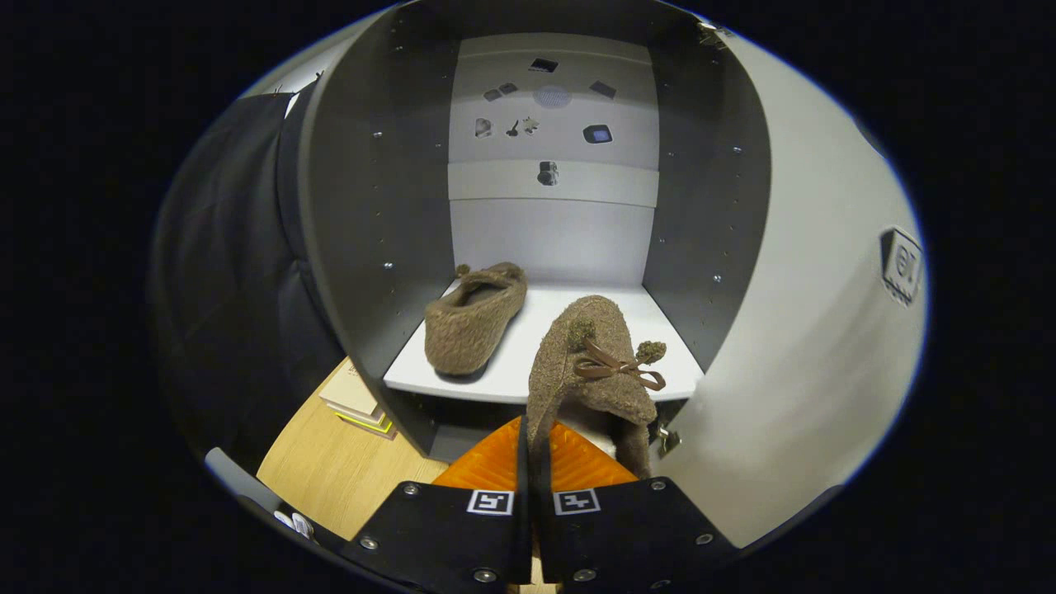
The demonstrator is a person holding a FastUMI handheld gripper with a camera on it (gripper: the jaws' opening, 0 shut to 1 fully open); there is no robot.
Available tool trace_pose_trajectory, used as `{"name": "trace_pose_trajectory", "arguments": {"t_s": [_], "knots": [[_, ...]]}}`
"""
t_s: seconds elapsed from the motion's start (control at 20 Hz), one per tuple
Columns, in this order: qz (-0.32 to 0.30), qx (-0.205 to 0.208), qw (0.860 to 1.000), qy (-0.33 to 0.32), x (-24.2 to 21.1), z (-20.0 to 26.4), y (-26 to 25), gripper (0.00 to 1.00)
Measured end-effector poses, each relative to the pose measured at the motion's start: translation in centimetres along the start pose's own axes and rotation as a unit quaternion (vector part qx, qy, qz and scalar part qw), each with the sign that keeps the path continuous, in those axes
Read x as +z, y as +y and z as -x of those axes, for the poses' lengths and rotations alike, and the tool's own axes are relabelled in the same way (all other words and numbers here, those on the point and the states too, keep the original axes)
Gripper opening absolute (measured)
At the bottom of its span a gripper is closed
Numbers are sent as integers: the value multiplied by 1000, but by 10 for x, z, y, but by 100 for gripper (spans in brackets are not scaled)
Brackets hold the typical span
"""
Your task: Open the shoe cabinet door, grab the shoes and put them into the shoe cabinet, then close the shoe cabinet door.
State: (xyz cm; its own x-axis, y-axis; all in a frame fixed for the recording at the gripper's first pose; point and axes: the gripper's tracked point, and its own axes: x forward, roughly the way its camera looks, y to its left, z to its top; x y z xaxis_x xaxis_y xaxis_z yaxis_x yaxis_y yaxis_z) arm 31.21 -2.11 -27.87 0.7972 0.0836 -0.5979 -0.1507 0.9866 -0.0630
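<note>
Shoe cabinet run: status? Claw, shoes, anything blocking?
Claw shut on second slipper, held at the shelf's front edge. First slipper already on the shelf. Cabinet door open beside the held slipper; nothing in the way.

Shelf (528,375) right half lies free — one slipper (477,318) blocks the left side.

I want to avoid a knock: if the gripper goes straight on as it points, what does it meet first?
The gripper, shut on a slipper, would probably carry it over the shelf to the back wall; the other slipper lies left. Depth unclear.
</note>
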Motion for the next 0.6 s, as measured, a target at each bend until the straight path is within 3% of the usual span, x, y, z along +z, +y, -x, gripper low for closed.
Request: {"name": "trace_pose_trajectory", "arguments": {"t_s": [0.6], "knots": [[27, 25, 999, 16, 56, -98, -16, 4]]}}
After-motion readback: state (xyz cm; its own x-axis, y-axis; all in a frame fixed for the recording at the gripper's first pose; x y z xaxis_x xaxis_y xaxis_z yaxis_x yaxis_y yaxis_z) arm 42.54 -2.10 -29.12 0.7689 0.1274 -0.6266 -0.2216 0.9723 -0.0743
